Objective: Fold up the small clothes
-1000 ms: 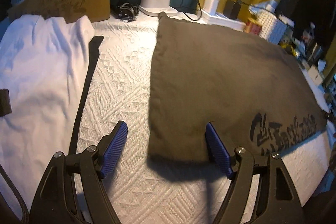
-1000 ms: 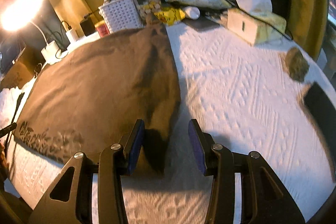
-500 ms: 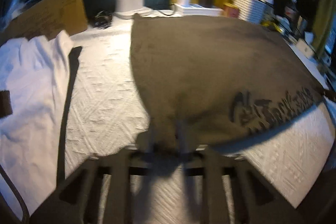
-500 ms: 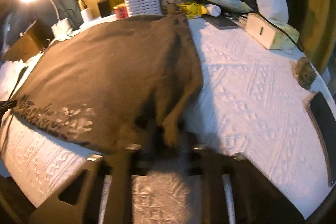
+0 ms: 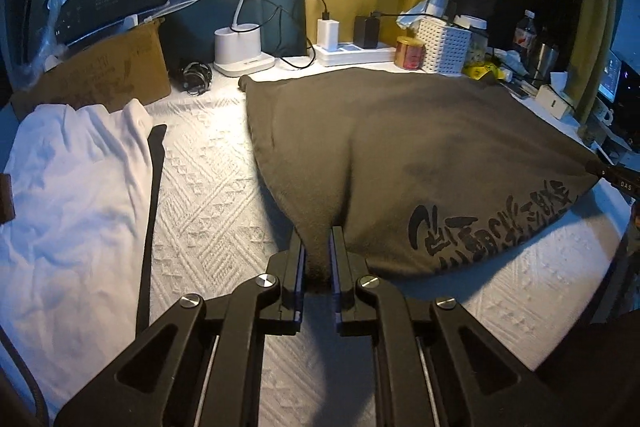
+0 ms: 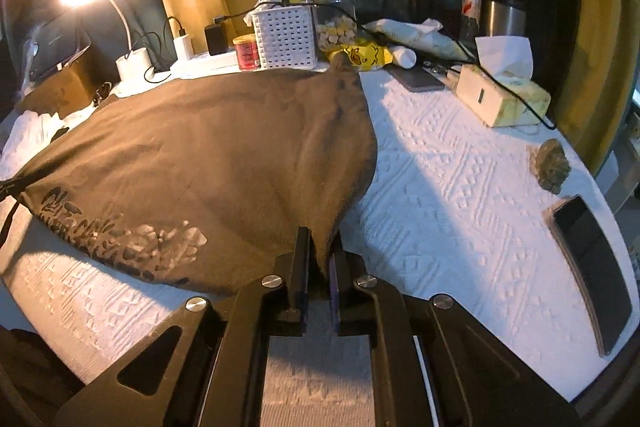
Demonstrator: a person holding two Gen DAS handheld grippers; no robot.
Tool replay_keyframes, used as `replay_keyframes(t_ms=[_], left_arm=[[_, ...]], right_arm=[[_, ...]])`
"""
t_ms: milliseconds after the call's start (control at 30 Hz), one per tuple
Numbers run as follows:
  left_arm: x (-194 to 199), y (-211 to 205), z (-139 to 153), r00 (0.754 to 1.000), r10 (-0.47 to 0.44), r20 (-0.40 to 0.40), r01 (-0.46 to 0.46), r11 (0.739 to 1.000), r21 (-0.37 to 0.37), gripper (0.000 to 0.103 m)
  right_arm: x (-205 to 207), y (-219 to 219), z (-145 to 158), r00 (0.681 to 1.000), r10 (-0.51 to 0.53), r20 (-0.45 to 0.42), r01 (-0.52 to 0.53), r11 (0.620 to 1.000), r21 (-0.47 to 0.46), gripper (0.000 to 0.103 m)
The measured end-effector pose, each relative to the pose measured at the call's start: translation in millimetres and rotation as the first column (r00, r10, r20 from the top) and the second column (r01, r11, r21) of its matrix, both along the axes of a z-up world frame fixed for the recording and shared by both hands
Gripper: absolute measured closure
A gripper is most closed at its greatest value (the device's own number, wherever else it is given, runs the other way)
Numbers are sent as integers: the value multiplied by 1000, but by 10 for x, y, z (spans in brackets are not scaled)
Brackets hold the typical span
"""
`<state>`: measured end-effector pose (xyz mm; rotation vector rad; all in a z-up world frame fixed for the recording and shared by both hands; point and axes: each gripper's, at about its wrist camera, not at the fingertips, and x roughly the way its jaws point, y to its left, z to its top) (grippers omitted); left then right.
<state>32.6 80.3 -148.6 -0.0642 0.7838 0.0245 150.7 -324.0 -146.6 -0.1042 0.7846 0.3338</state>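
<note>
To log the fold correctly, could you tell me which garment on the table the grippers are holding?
The brown printed shirt; the white garment lies untouched beside it.

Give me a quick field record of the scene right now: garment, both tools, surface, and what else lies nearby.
garment: dark brown printed T-shirt, spread flat, near edge lifted
left tool: shut on shirt's near-left corner
right tool: shut on shirt's near-right corner
surface: white textured bedspread
left of shirt: crumpled white garment
right of shirt: black phone
fold: not yet made
</note>
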Motion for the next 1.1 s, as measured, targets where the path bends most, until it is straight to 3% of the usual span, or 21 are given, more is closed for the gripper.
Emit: replay_keyframes(t_ms=[1100], left_arm=[[-628,-113,-360,996,-9,-88,7,1000,-20,94]], right_arm=[[-636,-184,-292,999,-1,-42,-2,997,-75,95]])
